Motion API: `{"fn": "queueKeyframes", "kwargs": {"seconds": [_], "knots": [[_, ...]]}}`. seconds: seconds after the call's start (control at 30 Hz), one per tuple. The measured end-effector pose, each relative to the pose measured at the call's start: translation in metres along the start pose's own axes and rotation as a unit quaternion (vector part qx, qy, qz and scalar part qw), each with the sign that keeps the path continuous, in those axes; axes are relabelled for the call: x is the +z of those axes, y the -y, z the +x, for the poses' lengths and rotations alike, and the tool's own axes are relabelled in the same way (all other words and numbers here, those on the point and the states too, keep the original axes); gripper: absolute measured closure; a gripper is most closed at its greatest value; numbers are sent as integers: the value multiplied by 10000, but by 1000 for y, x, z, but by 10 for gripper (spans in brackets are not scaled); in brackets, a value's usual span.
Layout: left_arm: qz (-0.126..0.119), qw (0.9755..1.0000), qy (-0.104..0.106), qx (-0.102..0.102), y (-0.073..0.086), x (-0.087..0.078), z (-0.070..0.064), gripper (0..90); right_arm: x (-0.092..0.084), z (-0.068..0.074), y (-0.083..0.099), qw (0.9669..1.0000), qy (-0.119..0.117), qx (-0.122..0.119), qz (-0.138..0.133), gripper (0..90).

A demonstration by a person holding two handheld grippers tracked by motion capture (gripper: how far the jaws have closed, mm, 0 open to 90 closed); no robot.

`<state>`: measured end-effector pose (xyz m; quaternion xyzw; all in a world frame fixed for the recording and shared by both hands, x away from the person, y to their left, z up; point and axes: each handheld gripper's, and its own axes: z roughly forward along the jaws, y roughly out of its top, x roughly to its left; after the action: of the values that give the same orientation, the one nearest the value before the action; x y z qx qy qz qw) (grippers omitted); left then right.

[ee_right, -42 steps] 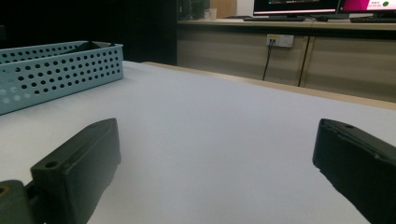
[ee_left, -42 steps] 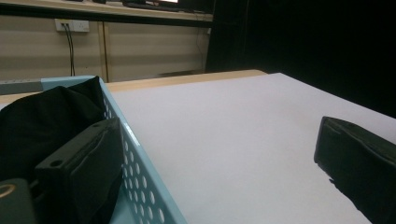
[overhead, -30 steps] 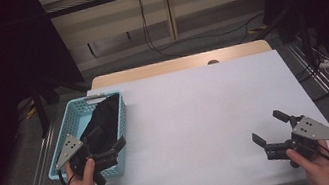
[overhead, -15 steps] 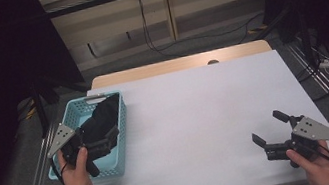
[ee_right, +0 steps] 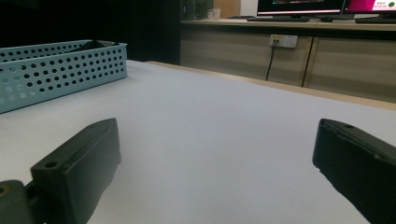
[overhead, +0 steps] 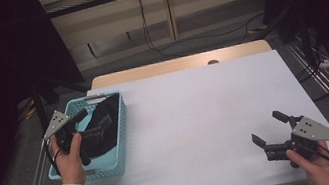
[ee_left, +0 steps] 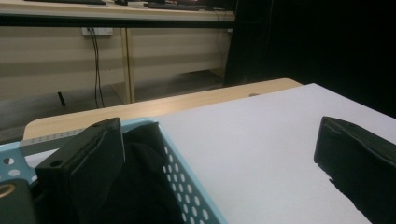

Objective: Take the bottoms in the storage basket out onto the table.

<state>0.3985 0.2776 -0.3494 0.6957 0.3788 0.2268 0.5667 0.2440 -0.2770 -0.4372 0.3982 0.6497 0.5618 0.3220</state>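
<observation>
Hovering over the near end of the light blue basket, the left hand-held gripper has its jaws spread wide above the black cloth lying inside. The reach is under way; next, I judge, it must dip and pinch the cloth. Far right, the right hand-held gripper waits released over the white counter.

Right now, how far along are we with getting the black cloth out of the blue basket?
Nothing looks done: the black cloth lies bunched inside the blue basket. In hand: the left gripper hangs over the basket, jaws open, straddling its rim in the left gripper view, gripping nothing. The right gripper waits open above the white table. Grasping and lifting remain.
</observation>
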Motion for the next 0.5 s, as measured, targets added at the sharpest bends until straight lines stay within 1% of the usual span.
{"fn": "queueKeyframes", "kwargs": {"seconds": [0.13,0.27,0.4,0.43,0.5], "knots": [[55,9999,-81,-97,1,3,9,20,0,1,0,10000,-3,-36,13,5],[131,9997,-89,-166,0,6,16,20,0,1,0,10000,5,-37,18,5],[238,9996,-89,-133,-2,10,21,20,1,1,0,10000,-37,-50,53,5],[241,9995,-86,-163,-3,11,22,20,1,1,0,10000,-43,-55,62,5],[296,9994,-95,-129,-3,14,25,20,1,2,0,9999,-52,-68,59,5]]}}
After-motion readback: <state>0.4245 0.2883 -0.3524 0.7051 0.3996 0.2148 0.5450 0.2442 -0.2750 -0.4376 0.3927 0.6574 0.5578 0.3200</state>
